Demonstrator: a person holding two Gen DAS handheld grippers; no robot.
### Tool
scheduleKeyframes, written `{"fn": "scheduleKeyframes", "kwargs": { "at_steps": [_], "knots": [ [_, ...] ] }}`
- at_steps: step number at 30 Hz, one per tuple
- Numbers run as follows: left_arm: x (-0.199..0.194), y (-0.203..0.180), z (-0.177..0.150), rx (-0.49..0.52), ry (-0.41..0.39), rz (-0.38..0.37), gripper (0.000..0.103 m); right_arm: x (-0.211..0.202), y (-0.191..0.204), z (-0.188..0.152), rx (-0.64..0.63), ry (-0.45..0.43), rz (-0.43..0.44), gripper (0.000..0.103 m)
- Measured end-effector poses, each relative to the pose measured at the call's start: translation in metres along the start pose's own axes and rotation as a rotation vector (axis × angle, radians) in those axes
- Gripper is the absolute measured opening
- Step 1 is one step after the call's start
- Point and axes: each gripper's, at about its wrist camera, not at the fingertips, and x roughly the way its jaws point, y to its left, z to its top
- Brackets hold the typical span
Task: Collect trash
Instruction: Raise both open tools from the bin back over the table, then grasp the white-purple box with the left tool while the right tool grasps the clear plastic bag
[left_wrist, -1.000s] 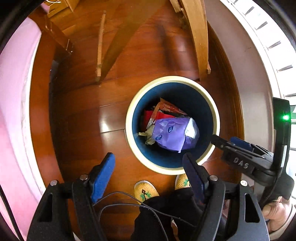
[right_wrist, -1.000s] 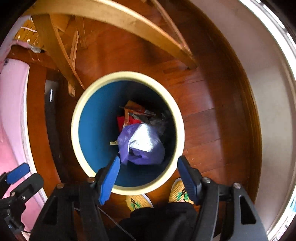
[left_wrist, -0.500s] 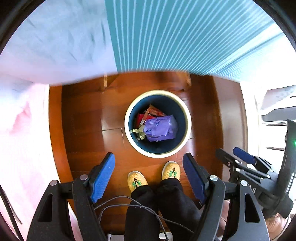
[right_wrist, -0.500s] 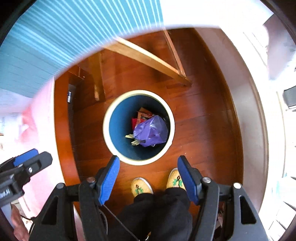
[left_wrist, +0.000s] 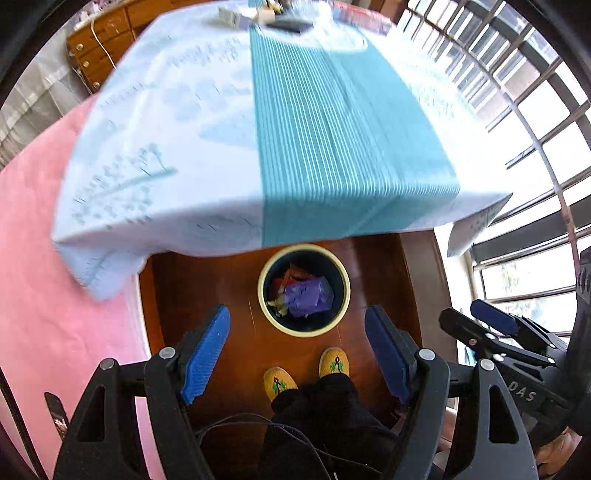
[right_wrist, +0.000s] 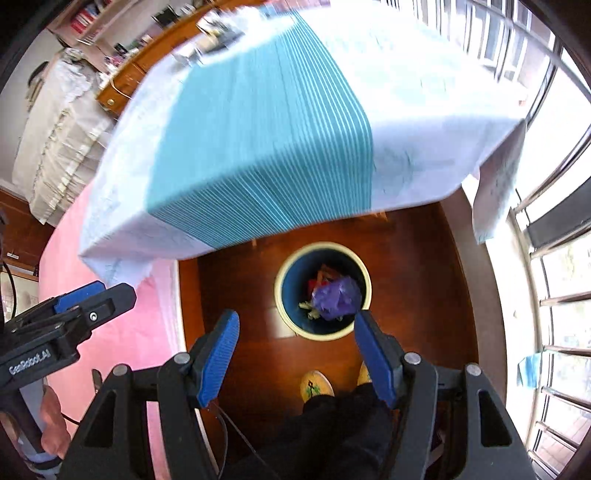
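A round blue trash bin with a cream rim (left_wrist: 264, 306) stands on the wooden floor far below both grippers; it also shows in the right wrist view (right_wrist: 280, 306). Inside lie a crumpled purple wrapper (left_wrist: 308, 295) (right_wrist: 336, 299) and red and orange scraps (left_wrist: 286, 282). My left gripper (left_wrist: 297, 350) is open and empty, high above the bin. My right gripper (right_wrist: 295, 350) is open and empty, also high above it. Each gripper shows at the edge of the other's view.
A table with a light blue and teal striped cloth (left_wrist: 295, 129) (right_wrist: 266, 122) fills the upper half, with small blurred items at its far end (left_wrist: 258, 16). A pink bed cover (left_wrist: 40, 295) lies left. Barred windows (left_wrist: 535, 147) are right. The person's yellow slippers (left_wrist: 334, 363) stand by the bin.
Both grippers have risen from just over the bin to above table height. The bin looks much smaller and the tabletop has come into view.
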Motion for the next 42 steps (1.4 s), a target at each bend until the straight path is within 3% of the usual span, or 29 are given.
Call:
{"fn": "scheduleKeyframes", "kwargs": {
  "at_steps": [9, 13, 15, 24, 27, 34, 42],
  "knots": [
    [-0.078, 0.017, 0.017, 0.039, -0.123, 0.025, 0.074, -0.064, 0.032, 0.017, -0.012, -0.107, 0.063, 0.065],
    [-0.108, 0.026, 0.027, 0.043, -0.199, 0.012, 0.075, -0.098, 0.042, 0.030, -0.044, -0.213, 0.048, 0.065],
    [-0.118, 0.027, 0.033, 0.035, -0.231, 0.006, 0.080, -0.109, 0.046, 0.039, -0.060, -0.251, 0.041, 0.065],
    [-0.132, 0.030, 0.073, -0.003, -0.282, -0.028, 0.081, -0.132, 0.062, 0.066, -0.136, -0.319, 0.022, 0.065],
    [-0.125, 0.033, 0.094, -0.033, -0.281, -0.039, 0.090, -0.127, 0.066, 0.084, -0.177, -0.317, 0.022, 0.065],
    [-0.098, 0.043, 0.176, -0.150, -0.290, 0.007, 0.090, -0.098, 0.068, 0.167, -0.291, -0.306, 0.050, 0.065],
    [-0.062, 0.048, 0.296, -0.308, -0.236, 0.072, 0.090, -0.048, 0.067, 0.317, -0.454, -0.228, 0.089, 0.065]
  ]
}}
